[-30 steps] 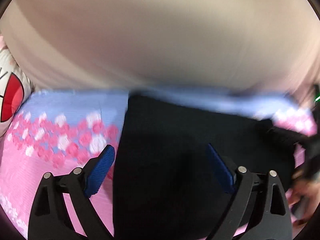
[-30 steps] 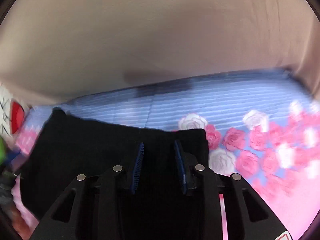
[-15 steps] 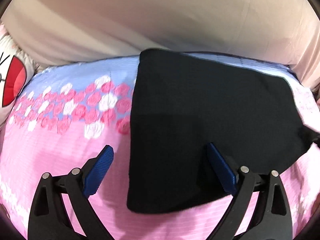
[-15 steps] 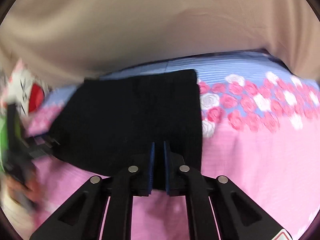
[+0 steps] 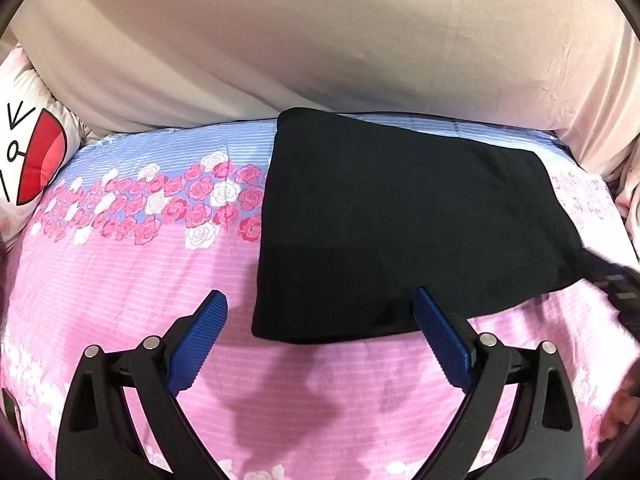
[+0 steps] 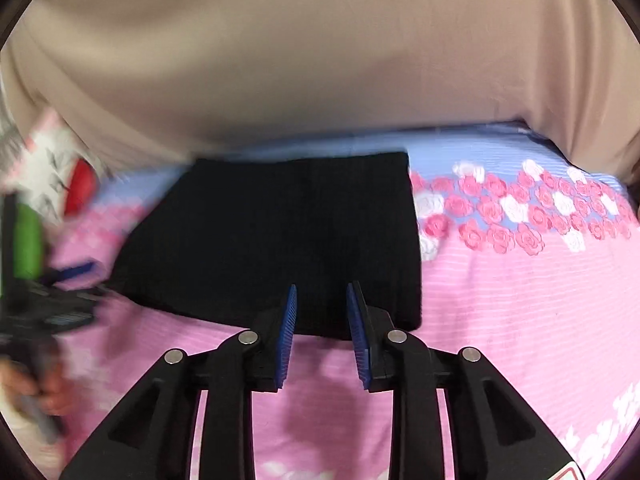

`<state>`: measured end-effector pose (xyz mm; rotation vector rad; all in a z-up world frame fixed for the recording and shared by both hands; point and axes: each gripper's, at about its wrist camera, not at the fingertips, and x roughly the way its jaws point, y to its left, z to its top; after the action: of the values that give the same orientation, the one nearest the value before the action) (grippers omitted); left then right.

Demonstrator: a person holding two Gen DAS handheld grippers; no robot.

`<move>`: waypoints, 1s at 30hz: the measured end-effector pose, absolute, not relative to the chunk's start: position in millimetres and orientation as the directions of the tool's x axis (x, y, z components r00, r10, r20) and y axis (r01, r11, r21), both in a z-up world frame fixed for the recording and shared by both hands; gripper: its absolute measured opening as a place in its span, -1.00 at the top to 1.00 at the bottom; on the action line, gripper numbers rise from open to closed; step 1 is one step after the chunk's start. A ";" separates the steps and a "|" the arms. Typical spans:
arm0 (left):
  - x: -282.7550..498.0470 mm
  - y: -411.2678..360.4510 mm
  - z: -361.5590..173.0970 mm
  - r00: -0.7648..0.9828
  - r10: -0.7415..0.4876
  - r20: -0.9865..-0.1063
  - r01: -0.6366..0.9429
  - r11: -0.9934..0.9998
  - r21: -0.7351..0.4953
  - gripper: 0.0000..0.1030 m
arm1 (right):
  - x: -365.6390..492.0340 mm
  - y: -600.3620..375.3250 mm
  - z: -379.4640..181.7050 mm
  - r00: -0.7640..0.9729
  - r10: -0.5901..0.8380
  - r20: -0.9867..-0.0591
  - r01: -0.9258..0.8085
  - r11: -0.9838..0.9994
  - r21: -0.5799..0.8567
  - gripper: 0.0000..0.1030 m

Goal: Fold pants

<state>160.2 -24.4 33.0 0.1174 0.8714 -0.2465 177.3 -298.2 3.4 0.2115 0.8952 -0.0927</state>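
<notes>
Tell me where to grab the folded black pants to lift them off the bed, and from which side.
Take the near edge of the folded black pants, coming in low from the front. That edge lies flat on the floral sheet just ahead of the right gripper, whose fingers are parted with nothing between them. Probably slide one finger beneath all layers.

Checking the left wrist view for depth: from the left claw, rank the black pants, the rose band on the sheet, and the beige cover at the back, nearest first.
1. Black pants, folded, just ahead of the left claw, to the right.
2. Rose band, farther out, left.
3. Beige cover, across the back.
</notes>
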 end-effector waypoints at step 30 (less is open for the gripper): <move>6.8 25.4 0.8 0.720 -0.126 -0.683 0.184 0.983 0.013 -0.79 | -7.1 -196.1 7.4 0.698 -0.191 -0.690 0.319 0.946 0.061 -0.34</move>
<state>6.8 25.4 0.8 0.0815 0.7485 -0.1715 -7.1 -196.1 7.4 0.1819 0.7464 -0.2861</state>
